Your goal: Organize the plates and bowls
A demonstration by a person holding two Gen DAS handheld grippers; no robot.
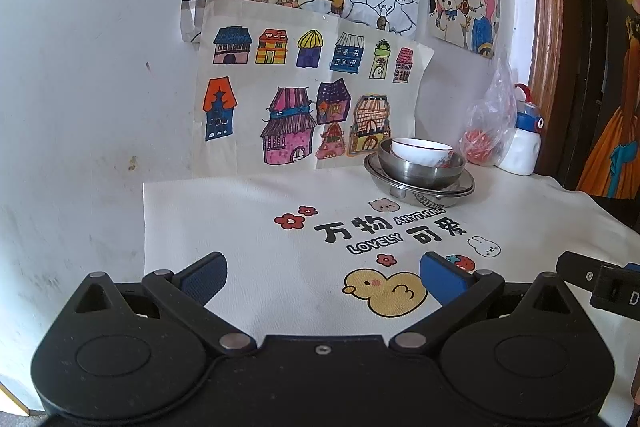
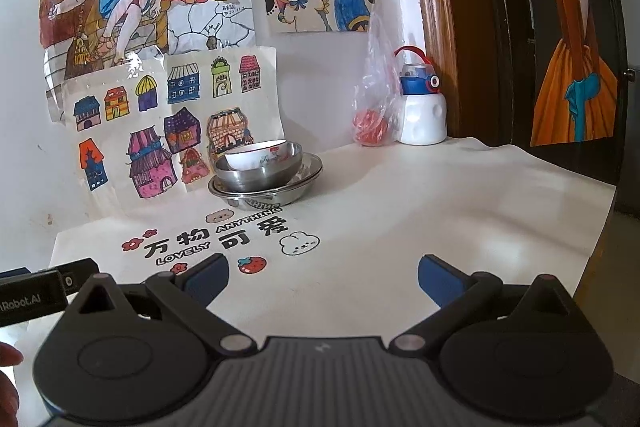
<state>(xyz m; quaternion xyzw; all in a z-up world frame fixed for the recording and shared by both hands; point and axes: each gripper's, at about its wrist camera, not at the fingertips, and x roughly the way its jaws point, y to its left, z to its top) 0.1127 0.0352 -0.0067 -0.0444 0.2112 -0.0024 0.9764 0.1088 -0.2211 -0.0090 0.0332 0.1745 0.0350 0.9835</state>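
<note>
A white ceramic bowl (image 1: 422,151) sits inside a steel bowl (image 1: 420,173), which sits on stacked steel plates (image 1: 460,189) at the back of the table by the wall. The same stack shows in the right wrist view: white bowl (image 2: 258,157), steel bowl (image 2: 260,175), plates (image 2: 308,173). My left gripper (image 1: 322,277) is open and empty, low over the tablecloth, well short of the stack. My right gripper (image 2: 323,277) is open and empty, also near the front, to the right of the left one.
A white tablecloth (image 2: 400,211) with cartoon prints covers the table. A clear plastic bag with red contents (image 2: 372,107) and a white bottle with a blue lid (image 2: 422,107) stand at the back right. Drawings hang on the wall (image 1: 80,67). A wooden door frame (image 2: 440,27) is at right.
</note>
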